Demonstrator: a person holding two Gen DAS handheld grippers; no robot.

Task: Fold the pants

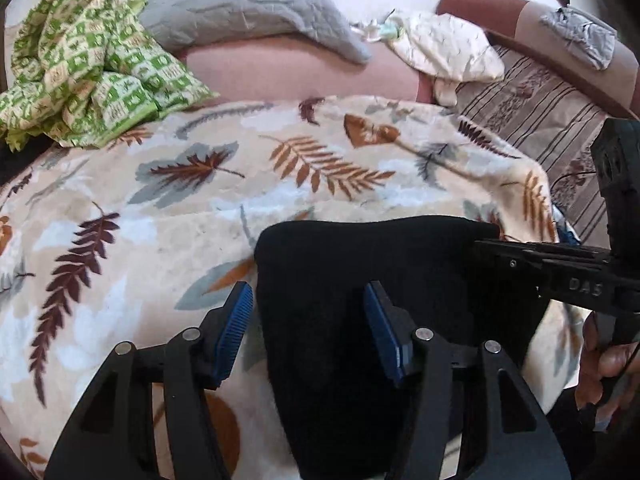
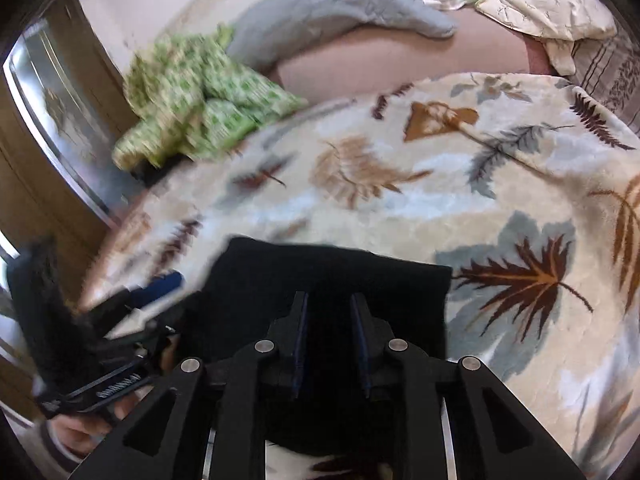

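Observation:
Black pants point(image 1: 360, 264) lie folded into a thick pad on a leaf-print blanket point(image 1: 180, 216). My left gripper point(image 1: 310, 320) is open and straddles their left edge: one blue pad point(image 1: 238, 320) is over the blanket, the other pad point(image 1: 384, 332) is over the cloth, and neither presses. In the right wrist view my right gripper point(image 2: 330, 320) hovers low over the pants point(image 2: 320, 272) near their far edge, pads a narrow gap apart. Black cloth fills that gap, so a grip is unclear. The right gripper point(image 1: 486, 246) reaches the pants' right corner in the left wrist view.
A crumpled green checked cloth point(image 1: 80, 60) lies at the back left, with a grey pillow point(image 1: 248, 12) and a white pillow point(image 1: 448, 52) behind. A striped sheet point(image 1: 540, 112) covers the right. A hand point(image 1: 600, 364) holds the right gripper. A mirrored wardrobe point(image 2: 48, 100) stands left.

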